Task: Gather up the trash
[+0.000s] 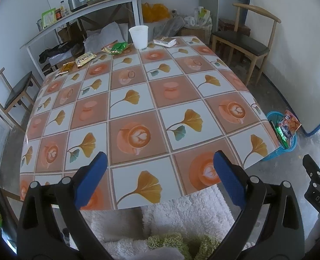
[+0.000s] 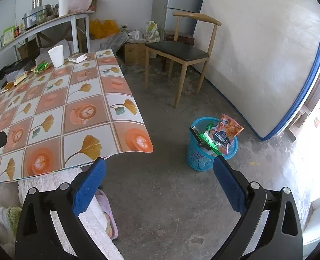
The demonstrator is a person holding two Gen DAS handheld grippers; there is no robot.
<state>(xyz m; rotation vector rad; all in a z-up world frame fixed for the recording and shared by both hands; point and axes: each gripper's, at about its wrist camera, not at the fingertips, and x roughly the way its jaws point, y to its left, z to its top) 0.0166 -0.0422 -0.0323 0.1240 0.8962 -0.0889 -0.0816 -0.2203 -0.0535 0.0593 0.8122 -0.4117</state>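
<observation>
Wrappers (image 1: 116, 48) | table's far edge | well beyond left tool (image 1: 160, 166) (spread, empty)

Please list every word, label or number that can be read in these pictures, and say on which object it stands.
"DAS": embossed on the black plastic body of the right gripper, at the left view's edge.
Too blurred to read: the orange and dark snack bag in the blue plastic basket; the green foil wrapper; the white packet; the shelf packages.

We see soft, even daylight in both views, blown out to white at the doorway (image 2: 318, 143) on the far right. The glossy tablecloth (image 1: 138, 99) shows mild sheen, shadows stay faint, and fisheye bending with dark vignetting marks the edges.
</observation>
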